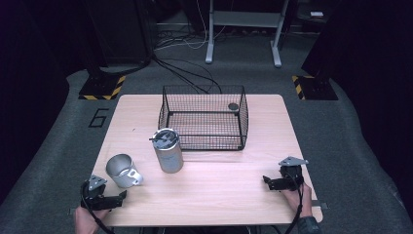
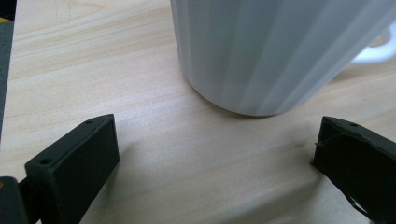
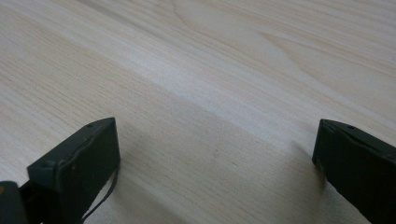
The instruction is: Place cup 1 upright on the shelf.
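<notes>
L gripper (image 1: 122, 195) low at near-left table (image 1: 219, 195) edge, held level, pointing right; jaws wide apart, nothing between them. White mug (image 1: 122, 170) stands upright just ahead of it, handle to the right, not touching. R gripper (image 1: 266, 180) near right edge, pointing left, jaws wide, empty, over bare wood. Steel tumbler (image 1: 168, 150) beside mug; wire basket (image 1: 203, 117) behind.

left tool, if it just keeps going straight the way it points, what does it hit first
Most likely the white mug. In the left gripper view it stands upright on the table straight ahead of the open left tool, with bare wood between. The high view agrees: the mug sits just beyond the tool.
</notes>
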`<state>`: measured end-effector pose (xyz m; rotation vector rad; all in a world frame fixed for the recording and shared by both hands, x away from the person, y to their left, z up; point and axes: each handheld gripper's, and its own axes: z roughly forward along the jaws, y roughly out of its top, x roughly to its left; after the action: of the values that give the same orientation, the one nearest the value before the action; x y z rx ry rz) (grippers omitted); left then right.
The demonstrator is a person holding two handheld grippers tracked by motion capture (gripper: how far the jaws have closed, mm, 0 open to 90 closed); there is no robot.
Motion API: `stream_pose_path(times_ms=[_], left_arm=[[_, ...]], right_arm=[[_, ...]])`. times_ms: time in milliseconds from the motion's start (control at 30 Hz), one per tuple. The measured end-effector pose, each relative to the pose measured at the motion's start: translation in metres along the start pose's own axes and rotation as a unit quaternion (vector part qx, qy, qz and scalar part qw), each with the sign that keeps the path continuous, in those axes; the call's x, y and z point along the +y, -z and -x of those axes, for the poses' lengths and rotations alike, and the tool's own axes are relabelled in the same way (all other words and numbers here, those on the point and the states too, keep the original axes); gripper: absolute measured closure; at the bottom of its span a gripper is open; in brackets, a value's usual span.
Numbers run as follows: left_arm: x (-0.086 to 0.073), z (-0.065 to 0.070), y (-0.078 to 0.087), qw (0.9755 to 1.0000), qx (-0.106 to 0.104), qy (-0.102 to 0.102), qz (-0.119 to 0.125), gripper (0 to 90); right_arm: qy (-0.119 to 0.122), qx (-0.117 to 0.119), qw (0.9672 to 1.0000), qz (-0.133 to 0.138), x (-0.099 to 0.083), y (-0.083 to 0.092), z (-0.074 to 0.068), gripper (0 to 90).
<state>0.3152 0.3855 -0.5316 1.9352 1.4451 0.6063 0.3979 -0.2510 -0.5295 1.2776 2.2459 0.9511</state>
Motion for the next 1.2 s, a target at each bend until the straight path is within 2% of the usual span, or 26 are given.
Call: stream_pose_path(times_ms=[133,233,400,500,600,633,733,833,933,967,1033,1200], left_arm=[[0.001,0.0,0.009,1.0,-0.004,0.003,0.003,0.0],[0.002,0.0,0.018,0.9997,-0.009,0.013,0.017,0.0],[0.008,0.003,0.033,0.9996,-0.01,0.01,0.022,0.0],[0.011,0.004,0.044,0.9992,-0.012,0.015,0.036,0.0],[0.014,0.006,0.049,0.9991,-0.012,0.012,0.04,0.0],[0.021,0.008,0.056,0.999,-0.01,0.002,0.043,0.0],[0.026,0.01,0.063,0.9988,-0.015,0.001,0.047,0.0],[0.037,0.014,0.073,0.9979,-0.022,-0.001,0.06,0.0],[0.041,0.017,0.076,0.9975,-0.023,-0.006,0.066,0.0],[0.046,0.021,0.079,0.9972,-0.027,-0.013,0.068,0.0],[0.049,0.023,0.081,0.9971,-0.032,-0.015,0.068,0.0],[0.064,0.034,0.088,0.9947,-0.05,-0.031,0.085,0.0]], right_arm=[[-0.001,0.0,1.0,0.0,0.0,0.0,0.0,0.2],[-0.001,0.0,1.0,0.0,0.0,0.0,0.0,0.2],[-0.001,0.0,1.0,0.0,0.0,0.0,0.0,0.2],[-0.001,0.0,1.0,0.001,0.0,0.0,0.0,0.2],[-0.001,-0.001,1.0,0.002,0.0,0.0,0.0,0.2],[-0.001,0.0,1.0,0.001,0.0,0.0,0.0,0.2],[-0.001,0.0,1.0,0.001,0.0,0.0,0.0,0.2],[-0.001,0.0,1.0,0.001,0.0,0.0,0.0,0.2],[-0.001,0.0,1.0,0.001,0.0,0.0,0.0,0.2],[-0.001,0.0,1.0,0.001,0.0,0.0,0.0,0.2],[-0.001,0.0,1.0,0.001,0.0,0.0,0.0,0.2],[-0.001,0.0,1.0,0.001,0.0,0.0,0.0,0.3]])
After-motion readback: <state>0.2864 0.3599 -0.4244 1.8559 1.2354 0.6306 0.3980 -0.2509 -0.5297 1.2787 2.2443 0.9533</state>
